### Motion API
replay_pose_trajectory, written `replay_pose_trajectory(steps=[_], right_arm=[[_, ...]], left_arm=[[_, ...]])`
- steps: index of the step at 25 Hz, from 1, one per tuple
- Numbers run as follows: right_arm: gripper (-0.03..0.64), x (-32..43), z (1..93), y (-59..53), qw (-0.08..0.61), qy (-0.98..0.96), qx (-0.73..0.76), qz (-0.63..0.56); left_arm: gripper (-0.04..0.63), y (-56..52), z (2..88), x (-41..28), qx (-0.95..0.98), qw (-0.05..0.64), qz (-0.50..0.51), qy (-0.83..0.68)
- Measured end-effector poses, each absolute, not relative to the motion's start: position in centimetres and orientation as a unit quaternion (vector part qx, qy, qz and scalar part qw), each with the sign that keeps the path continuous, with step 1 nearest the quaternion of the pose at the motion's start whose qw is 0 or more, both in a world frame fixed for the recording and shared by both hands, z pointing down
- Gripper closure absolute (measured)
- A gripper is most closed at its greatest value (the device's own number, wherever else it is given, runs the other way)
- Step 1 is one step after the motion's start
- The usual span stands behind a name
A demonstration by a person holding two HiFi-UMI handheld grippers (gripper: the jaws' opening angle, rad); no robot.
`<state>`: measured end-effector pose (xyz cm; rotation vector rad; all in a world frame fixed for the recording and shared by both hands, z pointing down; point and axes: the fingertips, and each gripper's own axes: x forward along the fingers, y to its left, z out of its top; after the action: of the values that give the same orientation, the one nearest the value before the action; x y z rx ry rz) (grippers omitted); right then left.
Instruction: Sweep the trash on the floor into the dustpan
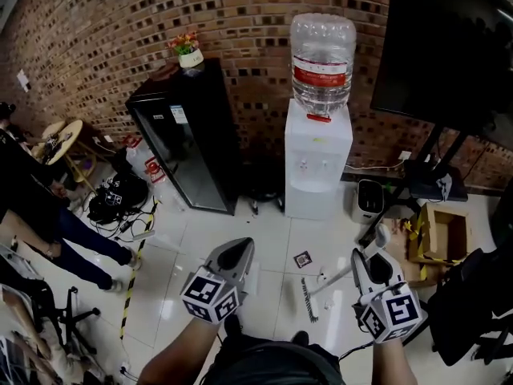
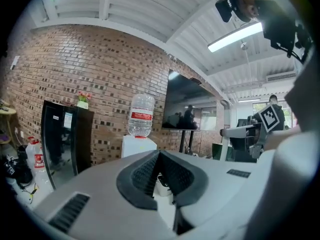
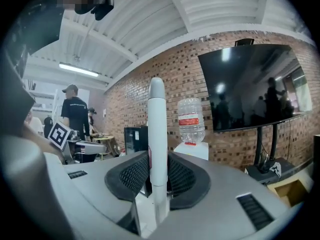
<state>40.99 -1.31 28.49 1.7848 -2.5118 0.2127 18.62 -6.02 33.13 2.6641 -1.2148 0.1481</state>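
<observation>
My right gripper (image 1: 360, 260) (image 3: 157, 160) is shut on the white handle of a broom (image 3: 156, 129). The handle (image 1: 349, 269) slants down to the brush head (image 1: 309, 299), which rests on the white tiled floor in front of me. A small dark square scrap of trash (image 1: 302, 259) lies on the tiles just beyond the brush head. My left gripper (image 1: 239, 249) (image 2: 159, 155) is held level at the left, shut with nothing between its pads. I see no dustpan in any view.
A white water dispenser (image 1: 317, 167) and a black cabinet (image 1: 188, 135) stand against the brick wall. A TV stand (image 1: 437, 167) and an open cardboard box (image 1: 443, 233) sit at the right. Seated people's legs (image 1: 88, 247), cables and a striped floor tape (image 1: 132, 287) are at the left.
</observation>
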Motion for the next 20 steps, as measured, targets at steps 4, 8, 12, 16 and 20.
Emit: replay_pose_trajectory(steps=[4,8,12,16,20], right_arm=[[0.495,42.9,27.5,-0.1,0.024,-0.819,0.569,0.07],[0.495,43.8,26.8,1.0,0.021,-0.817,0.573,0.069],[0.495,43.5,25.8,1.9,0.021,-0.811,0.582,0.057],[0.496,43.7,25.2,2.6,0.02,-0.801,0.596,0.048],[0.497,43.6,24.7,2.7,0.017,-0.789,0.612,0.047]], left_arm=[[0.577,-5.1,31.4,20.0,0.898,0.107,0.046,-0.424],[0.577,-4.1,30.3,20.9,0.9,0.108,0.043,-0.419],[0.577,-3.3,29.7,20.1,0.905,0.104,0.049,-0.41],[0.577,-2.9,29.5,19.3,0.907,0.103,0.05,-0.404],[0.577,-2.6,29.3,17.9,0.908,0.102,0.052,-0.402]])
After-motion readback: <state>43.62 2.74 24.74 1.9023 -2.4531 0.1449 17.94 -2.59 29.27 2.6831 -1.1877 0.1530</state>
